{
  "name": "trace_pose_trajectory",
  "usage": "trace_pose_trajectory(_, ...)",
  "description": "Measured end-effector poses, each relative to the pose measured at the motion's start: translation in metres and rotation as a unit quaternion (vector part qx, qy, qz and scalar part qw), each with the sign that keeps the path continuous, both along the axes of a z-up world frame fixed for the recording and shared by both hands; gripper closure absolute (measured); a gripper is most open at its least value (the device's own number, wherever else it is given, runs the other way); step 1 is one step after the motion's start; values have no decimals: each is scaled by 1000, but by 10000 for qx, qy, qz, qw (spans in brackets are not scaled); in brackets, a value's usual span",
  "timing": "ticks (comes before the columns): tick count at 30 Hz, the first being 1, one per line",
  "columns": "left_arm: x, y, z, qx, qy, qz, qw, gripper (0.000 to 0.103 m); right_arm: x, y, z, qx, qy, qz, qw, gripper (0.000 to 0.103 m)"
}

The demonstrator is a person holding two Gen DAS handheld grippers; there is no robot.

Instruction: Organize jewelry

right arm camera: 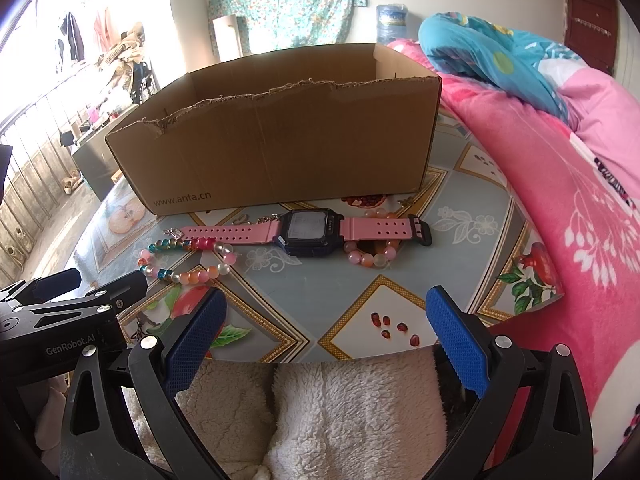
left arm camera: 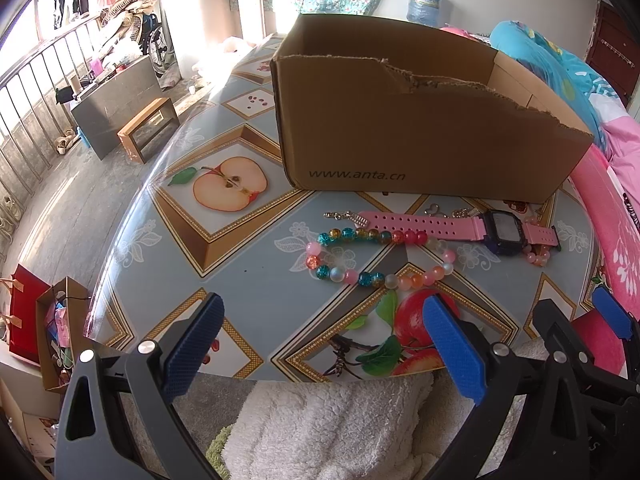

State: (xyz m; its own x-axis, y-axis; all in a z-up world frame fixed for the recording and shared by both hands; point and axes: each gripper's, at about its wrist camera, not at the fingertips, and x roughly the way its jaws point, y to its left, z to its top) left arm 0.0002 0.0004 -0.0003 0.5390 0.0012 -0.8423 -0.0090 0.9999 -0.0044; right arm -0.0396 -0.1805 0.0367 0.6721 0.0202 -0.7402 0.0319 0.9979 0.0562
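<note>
Fleece: white fluffy fabric fills the bottom of both views, under the grippers and against the near edge of the table.
Left gripper: held above the near edge, blue-padded fingers spread wide, nothing between them and nothing touched.
Right gripper: also above the near edge, to the right of the left one, fingers just as wide apart, empty, touching nothing.
Table: fruit-print cover in grey and gold under a clear sheet.
Watch: pink strap, dark square case, lying flat and stretched out left to right, just in front of the box's near wall.
Multicolour bead bracelet: loop of teal, pink, orange and clear beads, flat on the table near the strap's left end; one stretch of beads touches the strap.
Pink bead bracelet: lies partly under the strap's right half, just right of the case.
Thin chain: small metal chain with a charm at the strap's left tip, close to the box.
Cardboard box: open top, torn near rim, printed "www.anta.cn", standing toward the far side of the table; its inside floor is hidden.
Blanket: pink bedding along the table's right edge.
</note>
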Motion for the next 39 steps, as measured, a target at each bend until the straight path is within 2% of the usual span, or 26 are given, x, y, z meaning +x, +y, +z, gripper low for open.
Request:
trace_pose_trajectory(30,-2,3,-3,-57,32,8,10000,5,-1,-2,-3,-14,-23,-84,10000,7)
trace_pose_trajectory(34,1,10,-9,-237,59,-114,9996,5,0,-4,-3,1,-23,-176,9998,7)
trace_pose_trajectory(36,2,15,-9,-482,-58,-307,9983,5,2,-5,-3,42,-29,-189,9998,7)
trace_pose_trajectory(39,2,26,-6,-645,-358,-465,9962,5,6,-2,-1,127,-109,-130,9998,7)
